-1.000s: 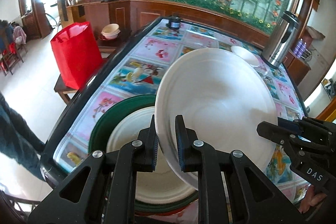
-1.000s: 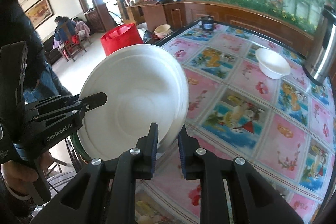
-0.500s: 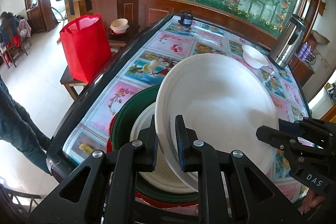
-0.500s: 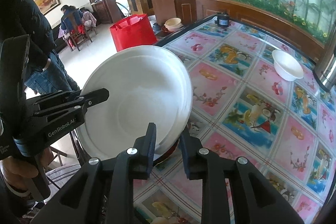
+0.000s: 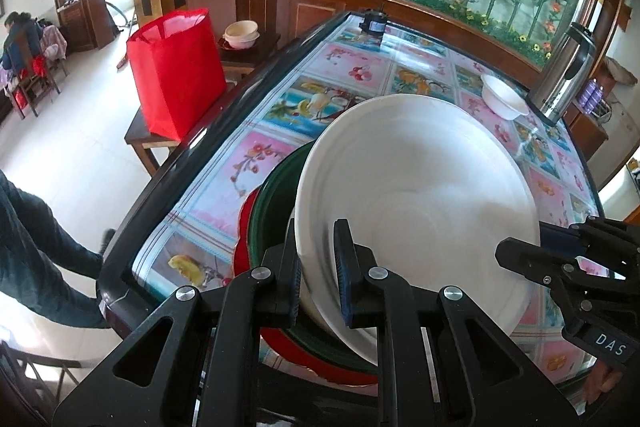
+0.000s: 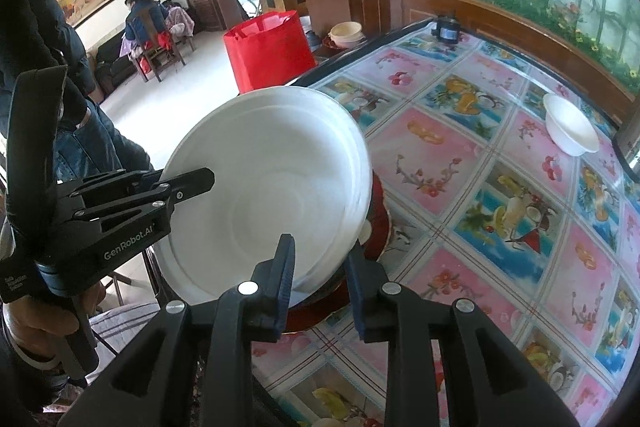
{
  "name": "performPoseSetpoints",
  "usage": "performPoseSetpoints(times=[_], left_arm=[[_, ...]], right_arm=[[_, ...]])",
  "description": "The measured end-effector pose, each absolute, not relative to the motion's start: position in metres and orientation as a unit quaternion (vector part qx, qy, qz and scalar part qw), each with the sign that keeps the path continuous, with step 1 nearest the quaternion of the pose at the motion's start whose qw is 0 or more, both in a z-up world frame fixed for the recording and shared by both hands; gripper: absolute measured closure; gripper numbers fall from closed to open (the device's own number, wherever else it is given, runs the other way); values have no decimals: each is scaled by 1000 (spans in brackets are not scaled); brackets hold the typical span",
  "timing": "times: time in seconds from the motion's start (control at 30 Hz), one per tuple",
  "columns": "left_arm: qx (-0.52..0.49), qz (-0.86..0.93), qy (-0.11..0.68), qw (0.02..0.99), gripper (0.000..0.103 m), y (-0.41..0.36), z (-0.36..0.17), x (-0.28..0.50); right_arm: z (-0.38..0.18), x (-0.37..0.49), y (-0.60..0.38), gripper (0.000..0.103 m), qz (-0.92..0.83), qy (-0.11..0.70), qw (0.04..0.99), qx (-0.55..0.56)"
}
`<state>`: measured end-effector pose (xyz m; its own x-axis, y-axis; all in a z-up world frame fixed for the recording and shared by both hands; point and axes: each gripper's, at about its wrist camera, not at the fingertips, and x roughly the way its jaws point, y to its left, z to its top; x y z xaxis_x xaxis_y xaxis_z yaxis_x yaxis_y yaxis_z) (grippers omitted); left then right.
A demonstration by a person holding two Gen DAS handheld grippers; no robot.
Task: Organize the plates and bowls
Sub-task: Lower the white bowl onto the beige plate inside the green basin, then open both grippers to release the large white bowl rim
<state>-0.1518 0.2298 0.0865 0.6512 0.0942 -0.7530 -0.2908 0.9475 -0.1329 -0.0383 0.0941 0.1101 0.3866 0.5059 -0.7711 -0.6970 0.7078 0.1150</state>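
A large white plate (image 5: 416,195) is held tilted above a stack at the table's near corner. My left gripper (image 5: 318,267) is shut on its near rim. In the right wrist view the same white plate (image 6: 264,187) sits between the fingers of my right gripper (image 6: 320,263), whose jaws stand wider than the rim, so it is open around it. Under the plate lie a green plate (image 5: 276,203) and a red plate (image 5: 248,251); the red plate (image 6: 380,223) also shows in the right wrist view. A small white bowl (image 5: 502,101) stands far across the table, also in the right wrist view (image 6: 572,129).
The table (image 6: 460,155) has a flowered, pictured cloth and a dark raised edge. A steel thermos (image 5: 564,75) stands by the small bowl. A red bag (image 5: 176,71) sits on a low stool left of the table. A person's legs (image 5: 36,251) are near the corner.
The white plate has come down and tilted closer over the stack. My right gripper's jaws have spread wider around the plate's rim. The left gripper still grips it.
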Motion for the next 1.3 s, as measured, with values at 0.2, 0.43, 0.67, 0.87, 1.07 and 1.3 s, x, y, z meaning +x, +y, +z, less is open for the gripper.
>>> performPoseSetpoints(times=[0.2, 0.43, 0.67, 0.87, 1.07, 1.3], left_arm=[[-125, 112, 411, 896, 88, 233, 77, -151], [-121, 115, 416, 894, 88, 234, 70, -147], [-115, 116, 416, 895, 88, 233, 66, -143], [-113, 117, 416, 895, 88, 232, 66, -141], [-104, 120, 415, 896, 88, 232, 64, -140], [-65, 126, 418, 897, 84, 223, 62, -137]], right_arm=[[104, -38, 101, 76, 367, 425, 819, -121], [96, -35, 105, 74, 365, 437, 812, -125], [95, -34, 107, 72, 361, 440, 811, -131], [95, -34, 107, 71, 363, 440, 811, -131], [95, -35, 107, 71, 365, 440, 810, -129], [96, -37, 103, 68, 363, 438, 812, -128]])
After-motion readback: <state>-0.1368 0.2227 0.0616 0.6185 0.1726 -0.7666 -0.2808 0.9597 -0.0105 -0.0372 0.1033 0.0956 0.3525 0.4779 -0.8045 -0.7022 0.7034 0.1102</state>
